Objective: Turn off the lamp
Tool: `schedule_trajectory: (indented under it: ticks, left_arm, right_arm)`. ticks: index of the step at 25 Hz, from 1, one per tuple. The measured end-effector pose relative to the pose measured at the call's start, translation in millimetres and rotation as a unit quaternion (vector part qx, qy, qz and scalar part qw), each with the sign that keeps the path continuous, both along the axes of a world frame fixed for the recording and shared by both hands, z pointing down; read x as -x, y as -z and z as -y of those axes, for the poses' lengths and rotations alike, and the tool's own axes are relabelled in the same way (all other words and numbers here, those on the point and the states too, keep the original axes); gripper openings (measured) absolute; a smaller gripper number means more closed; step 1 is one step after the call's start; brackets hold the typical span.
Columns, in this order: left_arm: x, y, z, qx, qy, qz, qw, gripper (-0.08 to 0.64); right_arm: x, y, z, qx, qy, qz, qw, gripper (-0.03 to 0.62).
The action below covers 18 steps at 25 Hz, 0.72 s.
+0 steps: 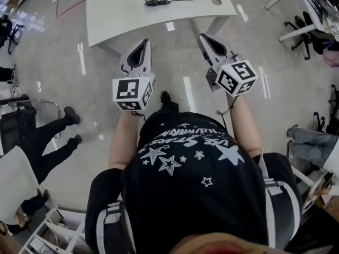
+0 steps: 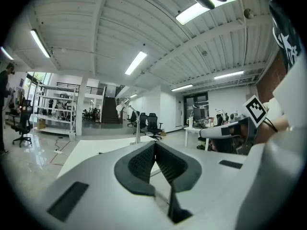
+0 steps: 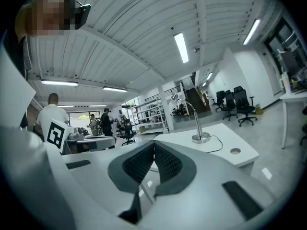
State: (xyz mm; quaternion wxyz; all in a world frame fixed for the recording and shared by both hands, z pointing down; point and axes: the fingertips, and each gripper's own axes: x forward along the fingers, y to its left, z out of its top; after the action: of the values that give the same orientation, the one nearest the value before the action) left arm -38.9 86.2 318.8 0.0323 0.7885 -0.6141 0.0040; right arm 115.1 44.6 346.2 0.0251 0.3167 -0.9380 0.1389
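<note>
A silver desk lamp (image 3: pixel 196 123) with a round base stands on a white table (image 1: pixel 159 20) ahead of me; its head looks lit. In the left gripper view the lamp (image 2: pixel 136 126) shows small, just above the jaws. The lamp's black cord with an inline switch (image 1: pixel 157 2) lies on the tabletop. My left gripper (image 1: pixel 139 49) and right gripper (image 1: pixel 207 40) are held side by side short of the table's near edge, both pointing toward it. Each is shut with nothing between its pads: left gripper (image 2: pixel 155 145), right gripper (image 3: pixel 154 144). Neither touches the table or the lamp.
A person's legs (image 1: pixel 50 139) stretch over the floor at the left beside a white seat. Office chairs (image 1: pixel 302 33) and another desk stand at the right. People stand by a desk (image 3: pixel 91 138) at the left of the right gripper view. Shelving (image 2: pixel 57 107) lines the far wall.
</note>
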Motion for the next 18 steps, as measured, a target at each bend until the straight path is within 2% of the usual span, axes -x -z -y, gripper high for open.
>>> schedule_trajectory:
  ticks: [5,12,18]
  left_arm:
    - [20,-8,30,0.005,-0.013,-0.014,0.9998,0.011]
    - [42,-9,62,0.008,-0.041,-0.009,0.9991,0.011]
    - [53,-21,78,0.022,-0.039,-0.011,0.9989,0.011]
  right_arm:
    - [23,-5,22,0.009,-0.01,-0.011,1.0,0.006]
    - [64,-2,48,0.014,-0.022,0.001,1.0,0.006]
    - [73,-8,62,0.024,-0.025,-0.001,0.999,0.006]
